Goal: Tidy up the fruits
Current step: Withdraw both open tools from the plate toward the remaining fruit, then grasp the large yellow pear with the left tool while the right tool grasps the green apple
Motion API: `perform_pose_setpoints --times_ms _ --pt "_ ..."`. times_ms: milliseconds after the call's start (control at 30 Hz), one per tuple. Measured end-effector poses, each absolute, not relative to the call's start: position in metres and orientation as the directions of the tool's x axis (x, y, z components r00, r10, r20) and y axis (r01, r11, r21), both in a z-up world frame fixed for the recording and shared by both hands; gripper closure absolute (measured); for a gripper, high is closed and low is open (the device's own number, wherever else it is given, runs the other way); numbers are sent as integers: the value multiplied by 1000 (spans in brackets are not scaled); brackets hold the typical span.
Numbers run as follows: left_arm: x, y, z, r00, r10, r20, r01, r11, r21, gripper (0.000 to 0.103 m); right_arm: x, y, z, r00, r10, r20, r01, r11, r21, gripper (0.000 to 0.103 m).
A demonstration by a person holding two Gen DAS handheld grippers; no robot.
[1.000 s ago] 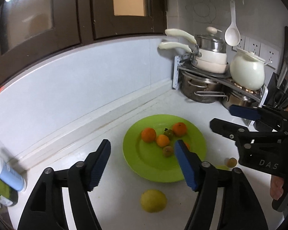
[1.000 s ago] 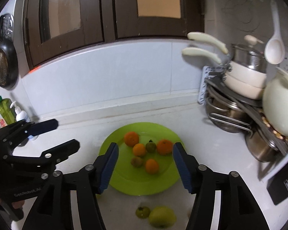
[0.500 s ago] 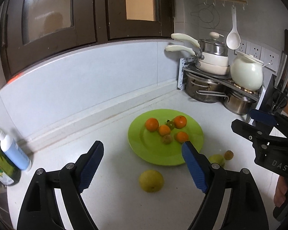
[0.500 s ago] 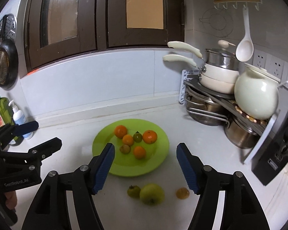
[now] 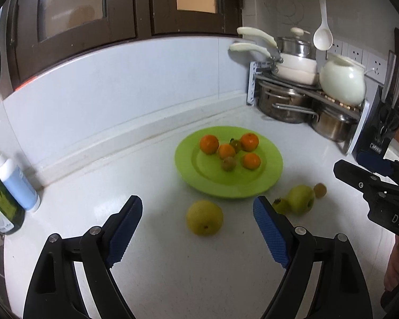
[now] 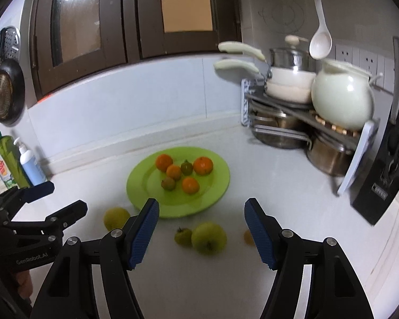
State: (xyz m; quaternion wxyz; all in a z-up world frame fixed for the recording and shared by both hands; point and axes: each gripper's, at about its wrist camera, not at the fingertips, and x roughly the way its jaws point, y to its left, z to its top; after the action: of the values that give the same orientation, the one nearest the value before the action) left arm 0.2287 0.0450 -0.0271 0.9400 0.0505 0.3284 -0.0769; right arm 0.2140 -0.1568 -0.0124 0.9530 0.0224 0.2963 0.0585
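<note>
On the green plate (image 5: pixel 270 178) lie four oranges (image 5: pixel 209 144) and two small greenish fruits (image 5: pixel 229 163), four more fruits (image 6: pixel 208 238) sit on the bench beside it, and both grippers' fingers (image 5: pixel 270 230) (image 6: pixel 143 235) gape empty.

Glossy green plate (image 5: pixel 268 183), shiny steel pots (image 5: pixel 284 103), smooth white counter (image 5: pixel 173 265)

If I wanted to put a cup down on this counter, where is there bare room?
Bare patches: between the green plate and the pot rack; between the plate and the blue-capped bottle; and along the backsplash behind the plate. Crowded: the strip in front of the plate, with the yellow pear, green apple and two small fruits.
</note>
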Motion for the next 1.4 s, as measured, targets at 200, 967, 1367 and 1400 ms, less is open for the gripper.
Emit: perform_pose_setpoints --times_ms 200,967,1367,1400 --pt "231 44 -46 761 -101 -641 171 984 48 17 219 -156 -35 781 133 -610 -105 991 81 36" --pt "280 36 -98 671 -104 -734 181 983 26 38 267 -162 -92 672 203 -712 -102 978 183 48" --pt "288 32 -109 642 -118 -758 199 980 17 53 277 -167 -106 638 206 -742 -92 977 192 49" --pt "288 32 -109 643 -118 -757 199 980 16 53 277 -167 -106 639 204 -741 -91 978 190 49"
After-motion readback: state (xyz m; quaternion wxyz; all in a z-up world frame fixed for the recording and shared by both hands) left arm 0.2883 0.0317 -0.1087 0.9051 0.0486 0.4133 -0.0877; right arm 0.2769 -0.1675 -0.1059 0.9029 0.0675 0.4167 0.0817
